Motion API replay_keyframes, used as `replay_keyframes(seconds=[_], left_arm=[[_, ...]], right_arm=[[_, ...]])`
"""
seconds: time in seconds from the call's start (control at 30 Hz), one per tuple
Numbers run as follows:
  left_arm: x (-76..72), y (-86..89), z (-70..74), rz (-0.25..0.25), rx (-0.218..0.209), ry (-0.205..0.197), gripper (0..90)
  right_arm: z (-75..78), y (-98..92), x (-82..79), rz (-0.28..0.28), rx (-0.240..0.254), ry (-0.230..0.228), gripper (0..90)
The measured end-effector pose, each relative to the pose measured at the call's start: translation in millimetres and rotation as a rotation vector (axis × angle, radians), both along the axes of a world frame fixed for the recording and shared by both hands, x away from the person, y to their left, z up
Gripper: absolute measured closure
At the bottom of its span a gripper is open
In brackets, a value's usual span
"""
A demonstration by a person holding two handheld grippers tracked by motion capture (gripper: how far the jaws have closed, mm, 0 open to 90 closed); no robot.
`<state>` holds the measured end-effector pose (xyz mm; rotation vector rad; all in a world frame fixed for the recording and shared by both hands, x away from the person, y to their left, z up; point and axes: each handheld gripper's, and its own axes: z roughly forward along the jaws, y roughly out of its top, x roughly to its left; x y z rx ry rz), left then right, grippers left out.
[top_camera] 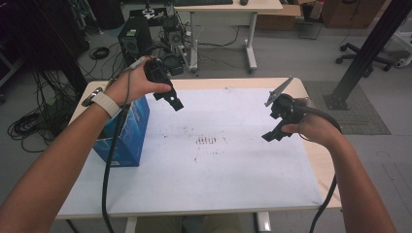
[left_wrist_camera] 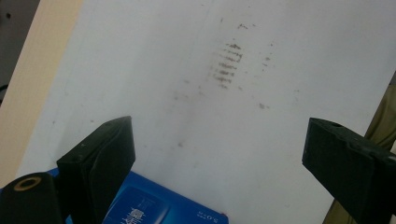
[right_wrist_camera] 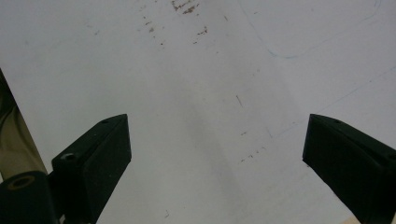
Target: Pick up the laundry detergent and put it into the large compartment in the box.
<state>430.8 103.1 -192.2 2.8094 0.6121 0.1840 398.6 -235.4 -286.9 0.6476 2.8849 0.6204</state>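
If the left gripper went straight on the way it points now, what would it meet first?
Probably the white table top: the open left gripper looks down at bare surface, with the blue box just under its near jaw. Depth is unclear.

Lab: desktop PC (top_camera: pixel 134 41) on floor, cable tangles (top_camera: pixel 29 124), office chair (top_camera: pixel 367 58).

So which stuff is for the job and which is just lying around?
For the job:
left claw, open
right claw, open
blue box, nearest the left claw

Lying around:
white sheet with brown smudges
table
computer tower on the floor
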Motion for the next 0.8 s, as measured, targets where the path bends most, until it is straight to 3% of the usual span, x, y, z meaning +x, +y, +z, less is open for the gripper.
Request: replay_keyframes(seconds=[0.8], left_arm=[[6.0,1.1,-2.0,0.019,-0.011,0.003,9.8]], right_arm=[[1.6,0.7,-1.1,0.001,-0.002,-0.005,7.9]])
